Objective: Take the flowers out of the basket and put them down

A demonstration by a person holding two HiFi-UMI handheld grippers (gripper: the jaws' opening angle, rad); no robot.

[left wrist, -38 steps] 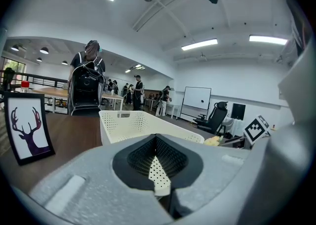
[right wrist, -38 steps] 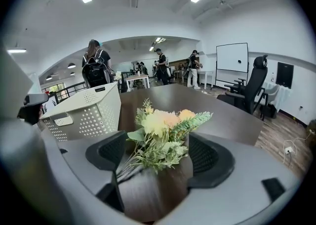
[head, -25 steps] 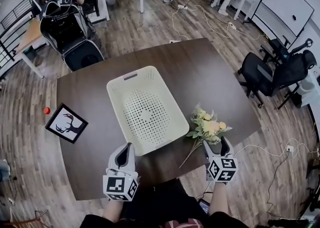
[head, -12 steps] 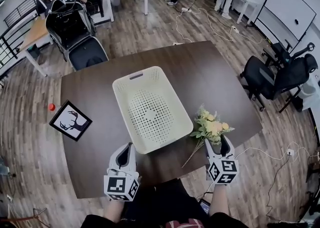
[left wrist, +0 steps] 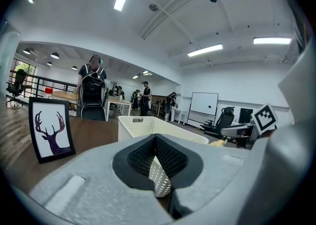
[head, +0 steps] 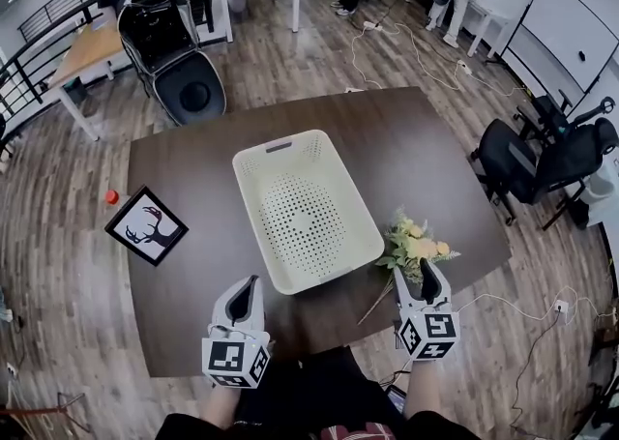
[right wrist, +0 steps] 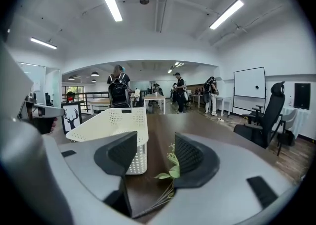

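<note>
The bunch of yellow flowers (head: 416,247) lies on the dark table (head: 193,158), just right of the empty cream basket (head: 305,211). My right gripper (head: 418,274) hovers at the near end of the bunch. Its jaws have just been closing but stand apart. In the right gripper view the green stems (right wrist: 170,169) lie on the table below the gap of the right gripper (right wrist: 155,157), with no pad touching them. My left gripper (head: 244,288) is shut and empty near the basket's front edge. In its own view the left gripper (left wrist: 158,177) points at the basket (left wrist: 163,129).
A framed deer picture (head: 147,227) stands at the table's left side, also in the left gripper view (left wrist: 49,127). Office chairs (head: 542,153) stand right of the table and another chair (head: 184,80) behind it. A small red thing (head: 111,196) lies on the floor.
My right gripper's jaws have narrowed and it has lifted a little off the flowers, which stay on the table. The left gripper has hardly moved. The head view has shifted.
</note>
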